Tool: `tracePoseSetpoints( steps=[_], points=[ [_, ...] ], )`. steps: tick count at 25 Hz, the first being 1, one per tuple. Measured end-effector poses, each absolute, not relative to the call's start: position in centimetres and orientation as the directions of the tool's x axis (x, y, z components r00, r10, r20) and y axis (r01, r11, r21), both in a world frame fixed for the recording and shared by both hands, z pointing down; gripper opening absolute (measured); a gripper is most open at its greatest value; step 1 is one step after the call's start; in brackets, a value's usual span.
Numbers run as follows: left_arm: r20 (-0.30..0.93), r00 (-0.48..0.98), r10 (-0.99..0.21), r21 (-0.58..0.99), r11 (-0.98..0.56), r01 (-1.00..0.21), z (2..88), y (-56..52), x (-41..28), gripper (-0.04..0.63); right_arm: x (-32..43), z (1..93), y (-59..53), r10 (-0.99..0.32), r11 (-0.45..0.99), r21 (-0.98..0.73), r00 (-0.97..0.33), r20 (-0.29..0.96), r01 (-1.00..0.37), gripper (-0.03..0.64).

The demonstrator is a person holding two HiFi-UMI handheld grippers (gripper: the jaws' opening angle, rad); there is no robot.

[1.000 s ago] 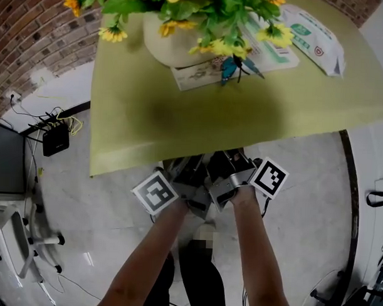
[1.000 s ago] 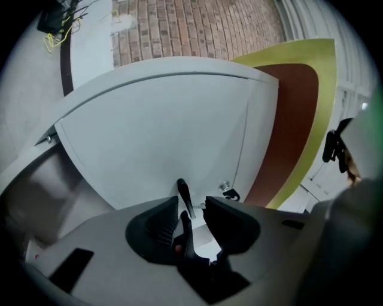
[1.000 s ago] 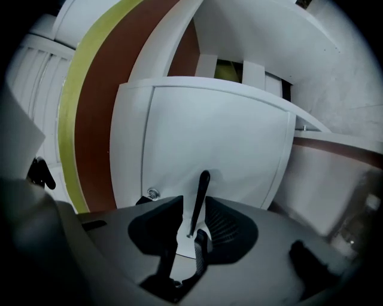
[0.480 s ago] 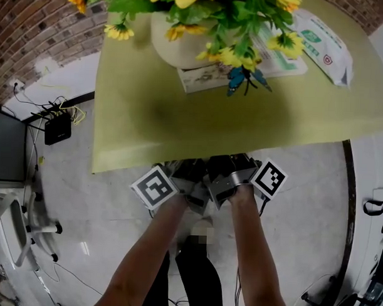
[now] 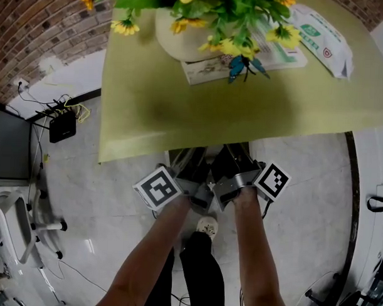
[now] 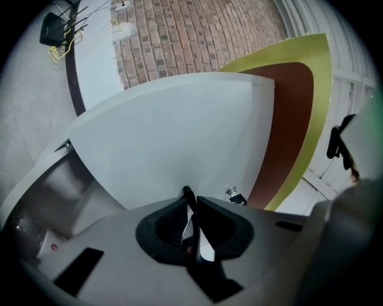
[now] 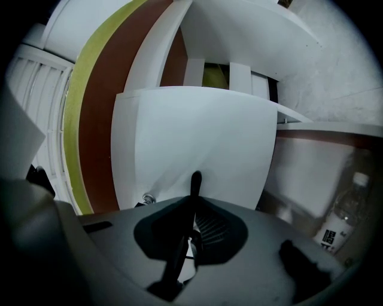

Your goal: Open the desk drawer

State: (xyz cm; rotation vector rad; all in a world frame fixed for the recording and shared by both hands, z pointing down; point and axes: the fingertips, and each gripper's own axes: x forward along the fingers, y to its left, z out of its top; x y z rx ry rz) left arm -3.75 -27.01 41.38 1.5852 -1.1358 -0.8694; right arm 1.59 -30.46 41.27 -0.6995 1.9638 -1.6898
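Under the near edge of the table (image 5: pixel 180 111), about in its middle, the drawer (image 6: pixel 179 137) is sitting, and the person is standing straight in front of it. The left tool (image 6: pixel 191 198) and the right tool (image 7: pixel 195 179) are pointing level at its front, side by side. Both have just been closing their jaws, which are now standing almost together. Between the left ones a thin white sliver is showing, and I am taking it for a lip of the drawer front. The right ones seem to be pinching in the same way.

I am judging the drawer to be a stiff, flat board box, not heavy, that is going to slide out toward the near side. Its white face is looking smooth and painted, so quite slippery, and a hold on an edge is safer than on the flat. Pulling evenly with both tools is keeping it from going skew. Near the top of the front a small metal lock (image 6: pixel 232 193), round and shiny, is sticking out. The table top is looking matt and yellow-green, with a brown underside.
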Motion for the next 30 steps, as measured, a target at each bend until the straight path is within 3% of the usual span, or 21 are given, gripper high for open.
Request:
tracePoseSetpoints(
  steps=[16, 30],
  points=[
    [0.069, 0.377, -0.924, 0.955, -0.048, -0.294, 41.6, -21.5, -1.1, 0.055, 4.4, 41.3, -25.1, -0.652, 0.128, -0.984, -0.758, 0.010, -0.123, 0.034],
    [0.069, 0.425, -0.902, 0.952, -0.068, -0.299, 40.9, -17.9, 1.5, 0.054, 6.7, 41.0, -21.4, -0.651, 0.154, -0.969, -0.758, 0.048, -0.193, 0.040]
  ],
)
